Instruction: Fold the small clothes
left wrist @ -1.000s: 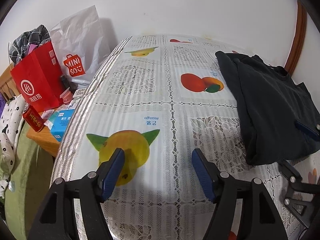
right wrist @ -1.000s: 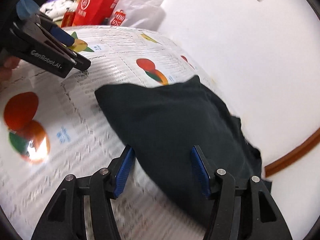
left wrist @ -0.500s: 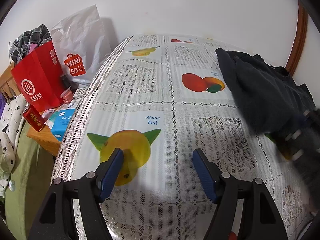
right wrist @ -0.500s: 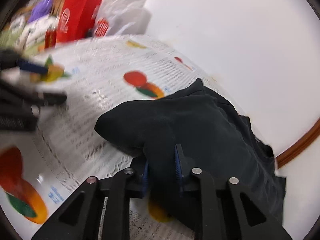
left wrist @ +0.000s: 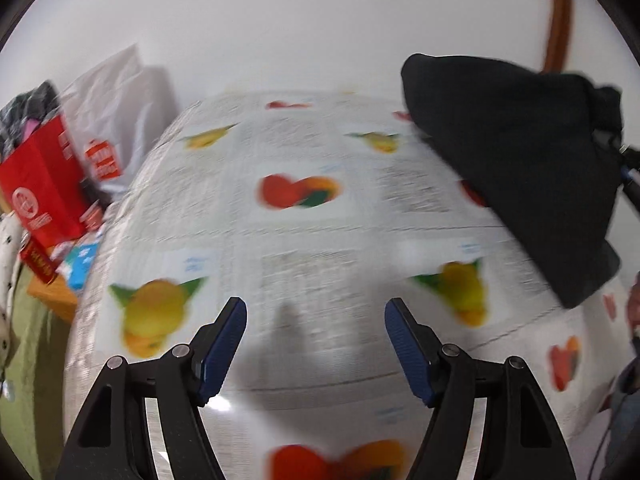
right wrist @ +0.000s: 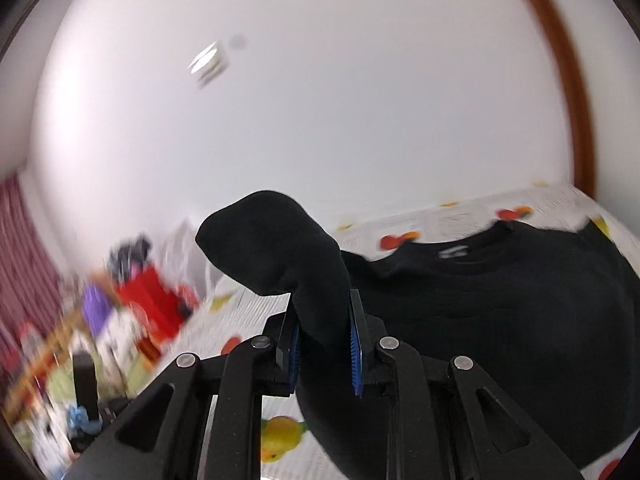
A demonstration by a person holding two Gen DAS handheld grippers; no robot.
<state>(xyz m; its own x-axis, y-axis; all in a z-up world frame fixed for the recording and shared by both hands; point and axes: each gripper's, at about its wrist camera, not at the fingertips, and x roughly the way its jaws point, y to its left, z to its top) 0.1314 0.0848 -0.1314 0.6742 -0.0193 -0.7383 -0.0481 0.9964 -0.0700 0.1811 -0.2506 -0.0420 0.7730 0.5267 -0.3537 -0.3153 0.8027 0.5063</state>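
The right claw is pinched tight on a bunched edge of the black shirt, lifting that part clear of the table while the rest drapes down onto it. The left claw hangs wide and empty over the tablecloth. No fold looks made yet; the shirt needs spreading flat first. The cloth is soft, matte knit; the tablecloth is glossy, lace-patterned with fruit prints.

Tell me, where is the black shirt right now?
The black shirt is pinched in the right gripper and lifted partly off the fruit-print tablecloth. In the left wrist view it hangs at the right, near the white wall.
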